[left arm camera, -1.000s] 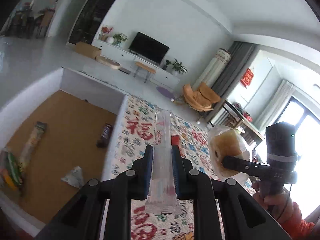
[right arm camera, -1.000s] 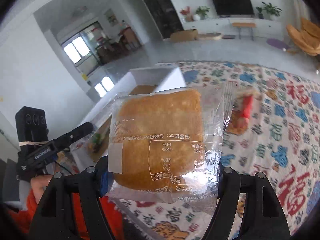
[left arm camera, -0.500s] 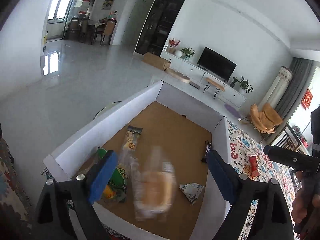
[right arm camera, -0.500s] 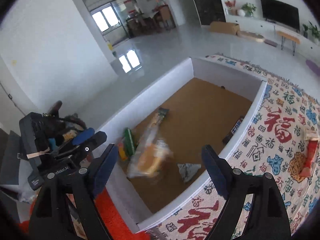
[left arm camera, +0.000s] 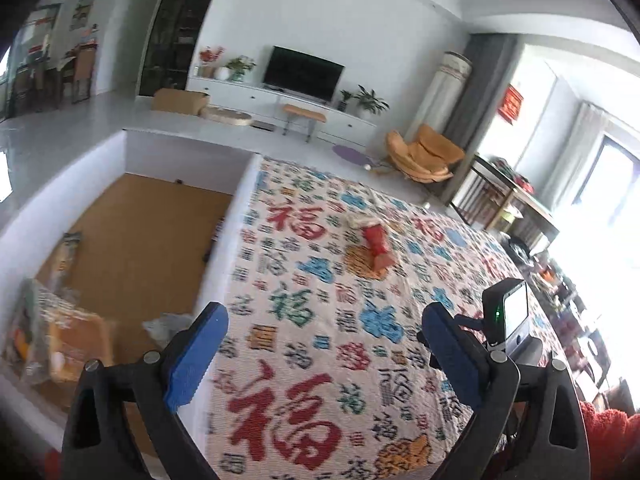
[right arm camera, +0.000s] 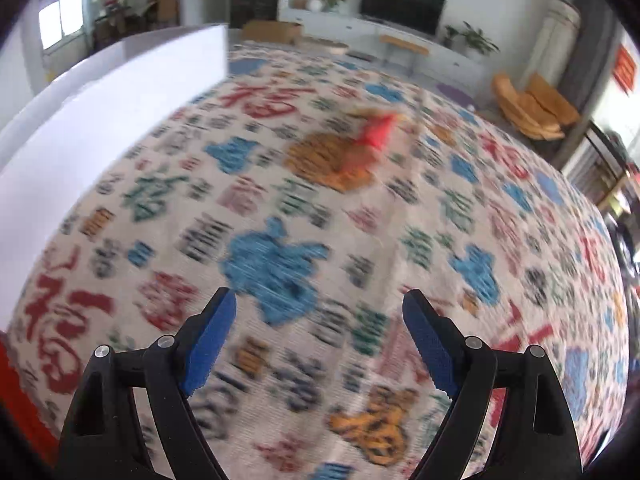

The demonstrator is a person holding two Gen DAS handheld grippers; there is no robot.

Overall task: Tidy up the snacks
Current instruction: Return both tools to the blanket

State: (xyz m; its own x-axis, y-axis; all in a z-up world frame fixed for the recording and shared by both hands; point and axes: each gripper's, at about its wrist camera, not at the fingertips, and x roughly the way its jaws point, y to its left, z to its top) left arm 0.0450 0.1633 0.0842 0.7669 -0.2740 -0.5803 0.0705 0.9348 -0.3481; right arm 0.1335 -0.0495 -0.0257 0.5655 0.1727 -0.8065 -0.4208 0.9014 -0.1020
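A white box [left arm camera: 240,184] with a brown floor stands left of the patterned cloth [left arm camera: 320,320]. Inside it lie a bread packet [left arm camera: 76,344], a long packet [left arm camera: 66,252], a crumpled clear wrapper [left arm camera: 168,322] and a dark bar [left arm camera: 212,240]. A red snack packet [left arm camera: 376,244] lies on the cloth ahead; it is blurred in the right wrist view [right arm camera: 378,132]. My left gripper [left arm camera: 325,310] hovers over the cloth beside the box, jaws opening, nothing between them. My right gripper [right arm camera: 319,295] is open and empty, low over the cloth, with the box wall [right arm camera: 100,96] to its left.
The right gripper's camera unit [left arm camera: 508,316] and a red sleeve [left arm camera: 612,440] show at the left view's right edge. Beyond the cloth are an orange chair [left arm camera: 424,156], a TV cabinet [left arm camera: 304,108] and a dark side table [left arm camera: 512,196].
The left gripper let go of the long clear packet and the right let go of the bread packet; both dropped into the box. Both grippers then swung right, over the cloth.
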